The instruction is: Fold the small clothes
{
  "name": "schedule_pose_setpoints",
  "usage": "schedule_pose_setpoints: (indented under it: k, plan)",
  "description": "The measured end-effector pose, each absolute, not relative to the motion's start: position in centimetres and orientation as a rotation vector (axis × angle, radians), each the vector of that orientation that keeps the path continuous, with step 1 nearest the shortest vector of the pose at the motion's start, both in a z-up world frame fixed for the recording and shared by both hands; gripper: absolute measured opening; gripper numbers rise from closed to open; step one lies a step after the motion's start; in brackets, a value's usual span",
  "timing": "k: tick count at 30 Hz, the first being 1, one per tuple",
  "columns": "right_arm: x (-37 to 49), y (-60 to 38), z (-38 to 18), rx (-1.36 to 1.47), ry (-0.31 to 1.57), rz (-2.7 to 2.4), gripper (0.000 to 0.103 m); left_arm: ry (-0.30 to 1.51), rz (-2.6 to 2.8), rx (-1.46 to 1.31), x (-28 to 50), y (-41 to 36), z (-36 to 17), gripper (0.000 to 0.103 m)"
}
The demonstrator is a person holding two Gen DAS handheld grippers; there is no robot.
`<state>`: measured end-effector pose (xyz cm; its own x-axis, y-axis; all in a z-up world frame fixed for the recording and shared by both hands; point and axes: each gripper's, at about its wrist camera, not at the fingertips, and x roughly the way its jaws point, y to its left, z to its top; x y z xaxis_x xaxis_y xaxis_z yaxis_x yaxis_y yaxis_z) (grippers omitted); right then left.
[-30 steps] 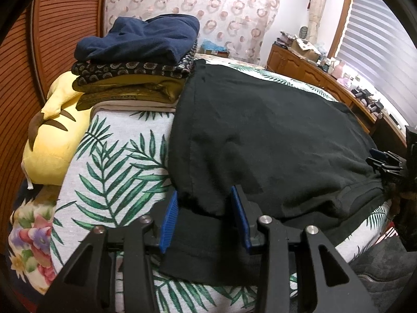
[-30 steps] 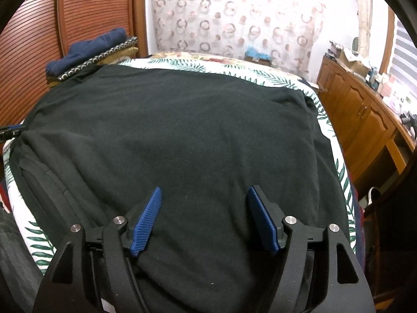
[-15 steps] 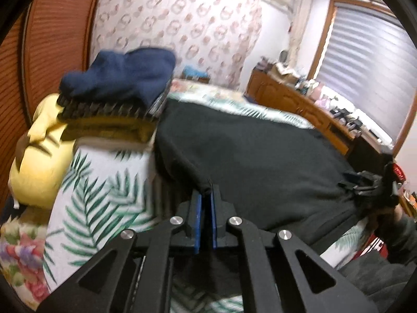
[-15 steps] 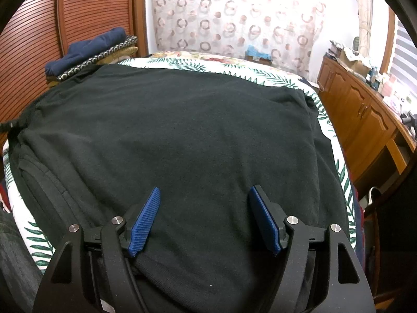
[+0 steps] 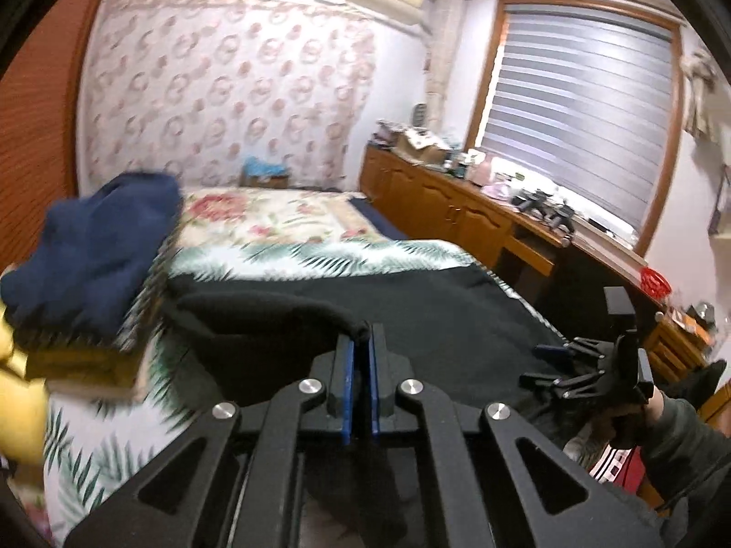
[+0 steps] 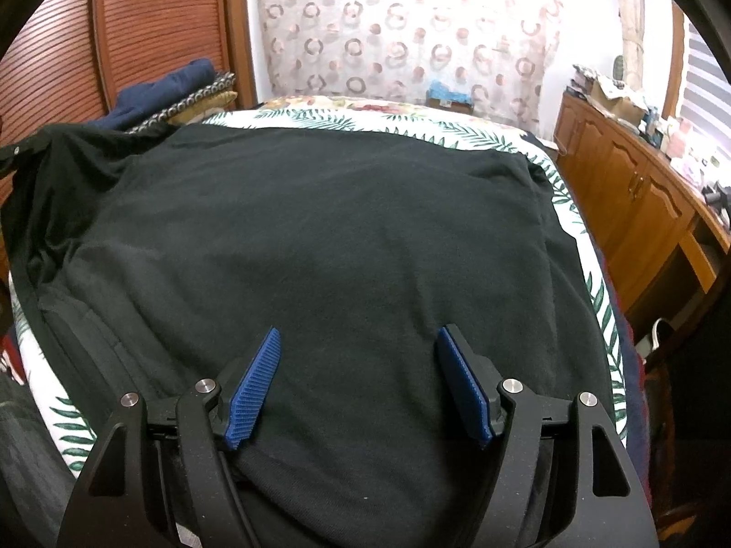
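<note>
A big black garment (image 6: 320,237) lies spread out on the bed (image 6: 589,283), which has a white cover with green leaves on it. The left gripper (image 5: 361,365) is shut tight on the left edge of the garment, and a fold of the dark cloth sticks up between its blue pads (image 5: 348,379). That edge is lifted off the bed, so the cloth makes a little ridge there. In the right wrist view you can see this same raised corner at the far left. The right gripper (image 6: 358,383) has its jaws wide apart, with nothing between them. It hangs over the near edge of the garment, and I cannot tell if it touches the cloth. At the left side of the bed sits a pile of folded clothes (image 5: 91,265), with a dark blue one on top, so it looks like some of the folding is already done. This black garment is only at the start: most of it is flat and not folded. I think the lifted side needs to go across the middle, and then more folds must follow before it can join the pile.
</note>
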<state>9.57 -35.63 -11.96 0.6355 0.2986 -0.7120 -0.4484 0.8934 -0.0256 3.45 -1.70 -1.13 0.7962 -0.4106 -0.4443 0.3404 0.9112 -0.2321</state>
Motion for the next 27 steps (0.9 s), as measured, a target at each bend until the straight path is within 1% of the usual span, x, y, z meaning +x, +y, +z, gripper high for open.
schedule_pose_setpoints:
  k: [6, 11, 15, 17, 18, 19, 20, 22, 27]
  plan:
    - [9.8, -36.6, -11.4, -0.16, 0.762, 0.417, 0.073, 0.465, -0.51, -0.087, 5.5, -5.9, 1.8, 0.001]
    - [9.2, -38.3, -9.5, -0.159, 0.707, 0.38, 0.072, 0.428, -0.609, -0.036, 6.3, -10.2, 4.6, 0.001]
    - [8.7, -40.1, -7.6, -0.143, 0.663, 0.344, 0.072, 0.454, -0.649, -0.017, 7.7, -13.0, 5.8, 0.002]
    - [8.5, -40.9, -6.8, -0.132, 0.647, 0.328, 0.072, 0.481, -0.643, -0.015, 8.6, -13.7, 5.7, 0.005]
    - [8.4, -41.3, -6.5, -0.124, 0.639, 0.319, 0.072, 0.512, -0.656, -0.008, 9.2, -14.1, 5.4, 0.011]
    - [8.3, -41.8, -6.4, -0.117, 0.634, 0.316, 0.072, 0.543, -0.669, -0.003, 9.5, -14.4, 5.1, 0.015]
    - [8.3, -42.2, -6.2, -0.107, 0.632, 0.313, 0.072, 0.578, -0.673, 0.004, 9.9, -14.6, 4.6, 0.016]
    - [8.4, -42.6, -6.1, -0.088, 0.636, 0.315, 0.072, 0.598, -0.655, 0.019, 9.9, -14.8, 3.9, 0.026]
    - [8.7, -42.0, -6.4, -0.098, 0.652, 0.329, 0.072, 0.631, -0.606, 0.041, 9.3, -13.8, 2.5, 0.033]
